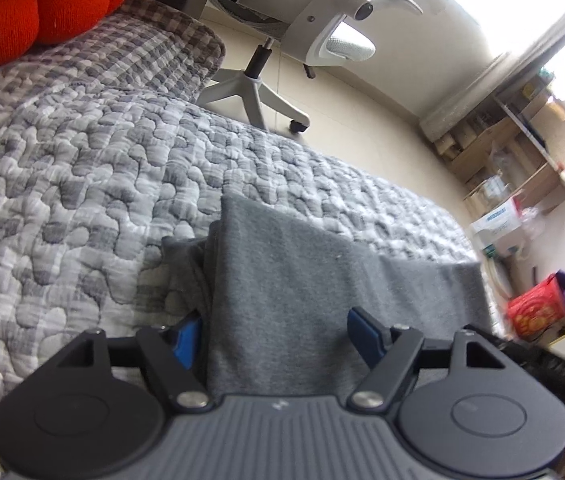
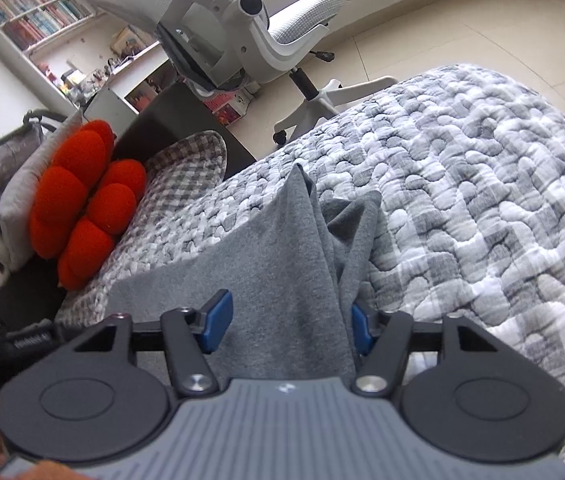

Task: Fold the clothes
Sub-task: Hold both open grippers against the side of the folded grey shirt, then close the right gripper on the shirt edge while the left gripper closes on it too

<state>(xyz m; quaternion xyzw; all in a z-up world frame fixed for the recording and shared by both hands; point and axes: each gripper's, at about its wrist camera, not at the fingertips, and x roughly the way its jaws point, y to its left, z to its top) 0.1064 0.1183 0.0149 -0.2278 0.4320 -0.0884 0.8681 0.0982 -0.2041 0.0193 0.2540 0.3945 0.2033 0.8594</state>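
left view, left to right: we see the red cushion (image 1: 22,12) at the head of the bed (image 1: 82,184), quilt bare, then the grey garment (image 1: 290,280) lying on the quilt near the bed's edge, a white chair (image 1: 302,20) on the floor beyond. left gripper (image 1: 274,334): fingers (image 1: 366,338) apart, cloth running between them; the left pad is half tucked behind a fold, and we cannot tell whether either pad presses.

right view, left to right: cushion, then the garment's flat panel, then a bunched ridge rising to a peak, then open quilt. right gripper (image 2: 288,326): fingers (image 2: 216,322) apart, cloth between; the right pad sits against the ridge, the left pad looks clear.

progress, our judgement: garment already narrowed into a long band with doubled layers at one side, so a first fold looks made. still left: settle the bunched ridge, fold the band across, flatten.
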